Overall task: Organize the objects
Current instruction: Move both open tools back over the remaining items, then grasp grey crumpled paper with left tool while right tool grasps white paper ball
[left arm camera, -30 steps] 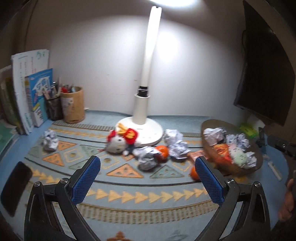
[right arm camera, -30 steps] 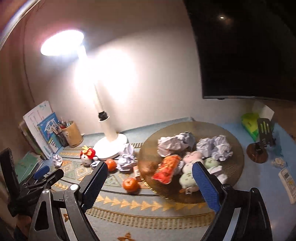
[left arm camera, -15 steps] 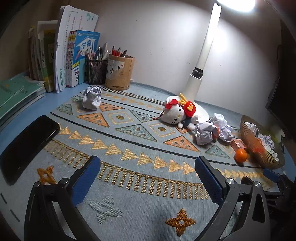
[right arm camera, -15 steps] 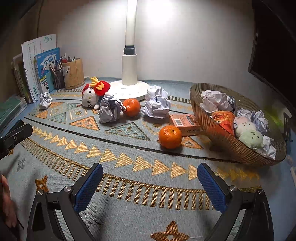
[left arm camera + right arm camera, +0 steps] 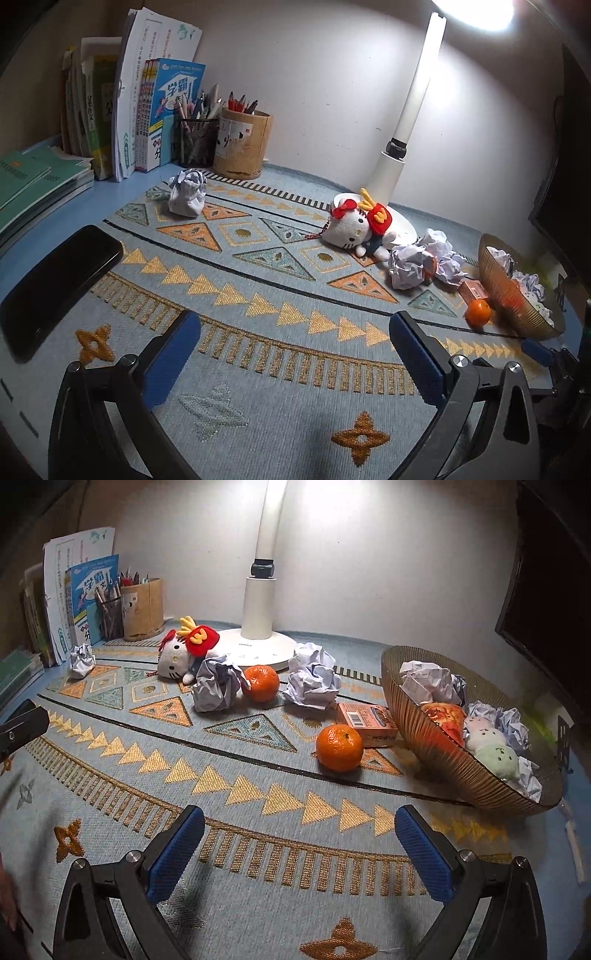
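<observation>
My right gripper (image 5: 299, 825) hovers open and empty over the patterned mat (image 5: 236, 897). Ahead of it lie a tangerine (image 5: 339, 747), a small orange box (image 5: 369, 720), a second tangerine (image 5: 261, 683), crumpled paper balls (image 5: 217, 688) (image 5: 314, 686) and a white cat plush (image 5: 177, 661). A ribbed brown bowl (image 5: 436, 753) at the right holds paper balls, a snack packet and small plush toys. My left gripper (image 5: 294, 334) is also open and empty, low over the mat (image 5: 258, 406). The plush (image 5: 354, 227), a paper ball (image 5: 187, 192) and the bowl (image 5: 502, 291) lie ahead of it.
A white desk lamp (image 5: 258, 605) stands at the back. Books (image 5: 147, 118) and pen holders (image 5: 242, 146) line the back left. A black phone (image 5: 55, 280) lies at the mat's left edge. A dark monitor (image 5: 546, 572) hangs at the right.
Both grippers have dropped from a high view to low over the mat and then held still. The left one swung to the left side; the right jaws widened slightly.
</observation>
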Available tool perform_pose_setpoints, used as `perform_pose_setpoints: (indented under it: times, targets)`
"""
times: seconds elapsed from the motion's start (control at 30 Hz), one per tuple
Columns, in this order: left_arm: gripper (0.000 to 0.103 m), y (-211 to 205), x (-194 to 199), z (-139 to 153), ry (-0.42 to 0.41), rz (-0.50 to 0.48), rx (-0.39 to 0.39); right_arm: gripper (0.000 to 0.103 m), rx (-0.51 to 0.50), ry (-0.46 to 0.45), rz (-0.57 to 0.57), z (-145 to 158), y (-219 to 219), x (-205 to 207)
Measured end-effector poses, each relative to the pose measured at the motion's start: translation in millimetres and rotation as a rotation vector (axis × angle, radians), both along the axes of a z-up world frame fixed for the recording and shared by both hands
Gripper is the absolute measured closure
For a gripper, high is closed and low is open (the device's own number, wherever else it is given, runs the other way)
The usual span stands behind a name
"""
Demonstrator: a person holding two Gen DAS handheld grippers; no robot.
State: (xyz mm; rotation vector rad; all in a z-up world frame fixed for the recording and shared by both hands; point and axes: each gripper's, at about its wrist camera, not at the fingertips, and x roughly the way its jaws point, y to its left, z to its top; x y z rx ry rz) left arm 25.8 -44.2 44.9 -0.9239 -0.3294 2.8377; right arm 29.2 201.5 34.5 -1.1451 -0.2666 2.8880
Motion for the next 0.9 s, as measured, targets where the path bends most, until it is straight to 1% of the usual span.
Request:
perform_pose_setpoints:
  times: [0.07, 0.1, 0.13, 0.2, 0.23, 0.27, 0.3, 0.37, 0.4, 0.43, 0.47, 0.57, 0.63, 0.7, 0.77, 0.8, 0.87, 0.9]
  targets:
    - [0.001, -7, -1, 4, 0.013, -0.018, 0.032, 0.000, -0.023, 0.005, 0.006, 3, 2, 0]
    - [0.001, -14, -6, 7, 0.003, -0.025, 0.056, 0.000, -0.040, -0.002, 0.017, 4, 3, -2]
    - [0.001, -21, -14, 10, -0.013, -0.019, 0.074, 0.000, -0.060, -0.021, 0.032, 5, 2, -6]
    - [0.001, -40, -36, 21, -0.026, 0.032, 0.090, 0.000, -0.117, -0.079, 0.067, 9, -4, -20]
    - [0.001, -48, -51, 25, -0.041, 0.065, 0.079, 0.000, -0.145, -0.091, 0.082, 14, -8, -27]
    - [0.001, -52, -68, 28, -0.067, 0.089, 0.052, 0.000, -0.173, -0.089, 0.093, 20, -14, -35]
    - [0.001, -54, -86, 28, -0.091, 0.093, 0.005, 0.000, -0.202, -0.084, 0.101, 25, -19, -45]
    - [0.001, -56, -119, 23, -0.109, 0.096, -0.088, 0.000, -0.239, -0.078, 0.106, 31, -32, -65]
    - [0.001, -60, -132, 18, -0.121, 0.121, -0.112, 0.000, -0.242, -0.077, 0.106, 30, -38, -76]
    - [0.001, -66, -144, 13, -0.139, 0.157, -0.115, 0.001, -0.238, -0.077, 0.102, 29, -43, -85]
    - [0.001, -74, -155, 9, -0.157, 0.178, -0.093, 0.002, -0.236, -0.079, 0.099, 26, -48, -95]
    - [0.001, -97, -183, -7, -0.229, 0.216, 0.014, 0.006, -0.248, -0.100, 0.100, 16, -57, -121]
    - [0.001, -104, -198, -17, -0.257, 0.216, 0.058, 0.010, -0.238, -0.103, 0.084, 9, -62, -133]
    - [0.001, -104, -208, -27, -0.277, 0.219, 0.061, 0.011, -0.235, -0.096, 0.076, 1, -64, -140]
    - [0.001, -104, -211, -30, -0.266, 0.227, 0.055, 0.014, -0.173, -0.068, 0.045, -3, -69, -140]
    - [0.001, -104, -212, -28, -0.254, 0.227, 0.052, 0.017, -0.172, -0.058, 0.062, -2, -70, -138]
    - [0.002, -103, -210, -26, -0.222, 0.246, 0.036, 0.032, -0.152, -0.035, 0.075, -2, -74, -134]
    - [0.009, -102, -210, -28, -0.228, 0.247, 0.029, 0.038, -0.123, -0.026, 0.064, -2, -76, -133]
